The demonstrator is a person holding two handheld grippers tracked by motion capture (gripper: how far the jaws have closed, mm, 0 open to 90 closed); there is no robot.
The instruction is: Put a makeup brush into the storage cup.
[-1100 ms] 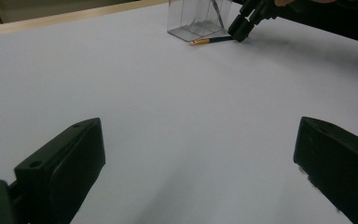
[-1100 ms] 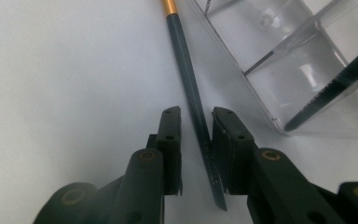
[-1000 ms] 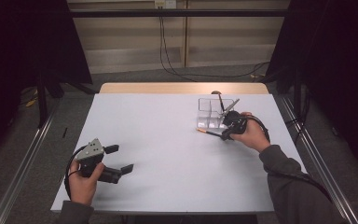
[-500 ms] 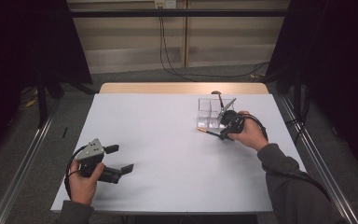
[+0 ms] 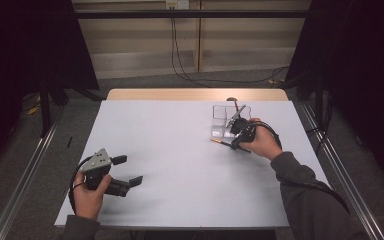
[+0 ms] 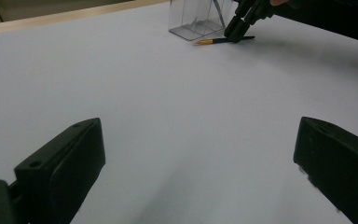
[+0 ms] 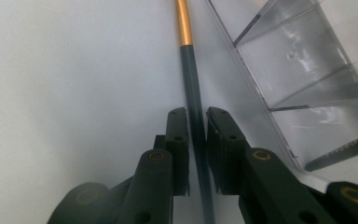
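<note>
White table (image 5: 180, 165) underneath, bare across the middle. Clear box (image 5: 225, 120) with compartments at the far right, a dark tool already leaning in it. Left gripper (image 5: 125, 172) low at the near left corner, jaws spread wide, empty, well apart from the work. Right gripper (image 5: 238, 141) just beside the box, jaws closed on the pen (image 7: 195, 107) at its dark shaft. Pen flat on the table, gold end (image 5: 219, 142) pointing away from the hand, lying right along the box wall (image 7: 242, 74).

Likely trouble: grip narrow and near one end, so the pen may pivot or slip on lifting. Box close and light, so a careless swing could knock or tip it.
</note>
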